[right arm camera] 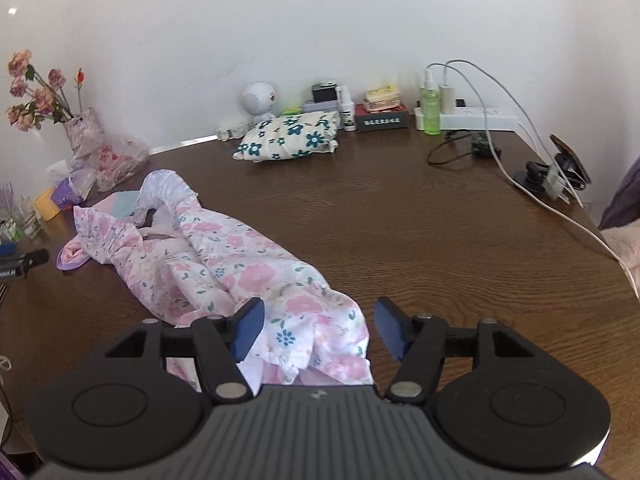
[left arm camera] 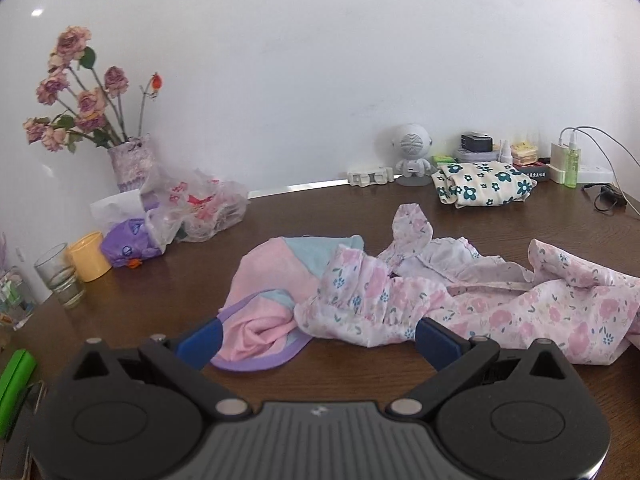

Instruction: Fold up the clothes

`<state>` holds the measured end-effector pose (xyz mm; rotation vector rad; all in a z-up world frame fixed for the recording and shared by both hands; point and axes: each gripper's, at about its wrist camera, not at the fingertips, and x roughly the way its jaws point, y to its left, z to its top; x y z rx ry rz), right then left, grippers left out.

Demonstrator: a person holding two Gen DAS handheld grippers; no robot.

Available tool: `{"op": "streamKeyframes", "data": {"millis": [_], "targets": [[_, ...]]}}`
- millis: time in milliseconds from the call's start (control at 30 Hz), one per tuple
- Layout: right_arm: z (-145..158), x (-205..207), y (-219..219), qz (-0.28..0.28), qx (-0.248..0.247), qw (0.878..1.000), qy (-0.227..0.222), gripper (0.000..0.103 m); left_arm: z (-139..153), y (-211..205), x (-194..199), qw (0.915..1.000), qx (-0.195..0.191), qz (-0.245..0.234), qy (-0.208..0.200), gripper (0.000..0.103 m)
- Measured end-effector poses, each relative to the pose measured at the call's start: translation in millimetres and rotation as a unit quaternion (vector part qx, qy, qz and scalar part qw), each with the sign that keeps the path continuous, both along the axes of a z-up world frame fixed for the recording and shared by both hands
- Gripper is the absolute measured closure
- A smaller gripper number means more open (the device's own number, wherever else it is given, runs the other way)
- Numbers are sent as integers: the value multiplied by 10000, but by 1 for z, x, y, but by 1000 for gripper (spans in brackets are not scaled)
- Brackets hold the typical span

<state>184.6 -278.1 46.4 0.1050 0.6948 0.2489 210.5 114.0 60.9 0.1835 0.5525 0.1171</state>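
- Crumpled pink-flowered white cotton garment (right arm camera: 224, 268) sprawls centre-left of the frame; its hem lies between the wide-open, empty right gripper (right arm camera: 318, 330), which could pinch two layers together
- Left gripper (left arm camera: 318, 338), also wide open and empty, straddles the garment and a pink-and-blue cloth with a purple edge (left arm camera: 266, 300); closing may snag both

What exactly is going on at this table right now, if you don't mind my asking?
A person is folding clothes with a handheld gripper in each hand. The pink floral garment lies crumpled on the wooden table, partly over a pink and blue piece. Both the left gripper and the right gripper are open at opposite ends of it, gripping nothing yet. One blue-flowered item already sits folded near the wall.
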Motion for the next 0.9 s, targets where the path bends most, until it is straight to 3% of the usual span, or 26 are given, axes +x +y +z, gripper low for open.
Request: {"op": "streamKeyframes", "data": {"millis": [233, 467, 500, 567, 600, 633, 667, 800, 900], "targets": [[9, 50, 54, 713, -402, 9966, 35, 30, -20, -13, 60, 9950, 936, -343, 28, 0], [-2, 112, 109, 1326, -817, 9860, 602, 30, -36, -1, 95, 9941, 663, -746, 431, 1], [-5, 117, 113, 1324, -900, 9848, 670, 32, -38, 1, 100, 9936, 624, -803, 488, 6], [-11, 126, 118, 1307, -1062, 9824, 813, 62, -42, 4, 111, 9925, 545, -917, 603, 35], [-13, 130, 117, 1273, -1063, 9820, 901, 94, -44, 6, 114, 9912, 453, -1033, 696, 63], [-15, 135, 111, 1212, -980, 9826, 1007, 102, -44, 9, 114, 9890, 287, -1202, 813, 89], [-15, 139, 106, 1160, -965, 9831, 1036, 102, -44, 12, 113, 9872, 112, -1329, 870, 96], [1, 160, 88, 755, -1208, 9875, 682, 102, -36, 18, 97, 9825, -361, -1638, 815, 98], [10, 178, 78, 410, -1274, 9898, 489, 98, -29, 18, 80, 9810, -425, -1770, 675, 99]]}}
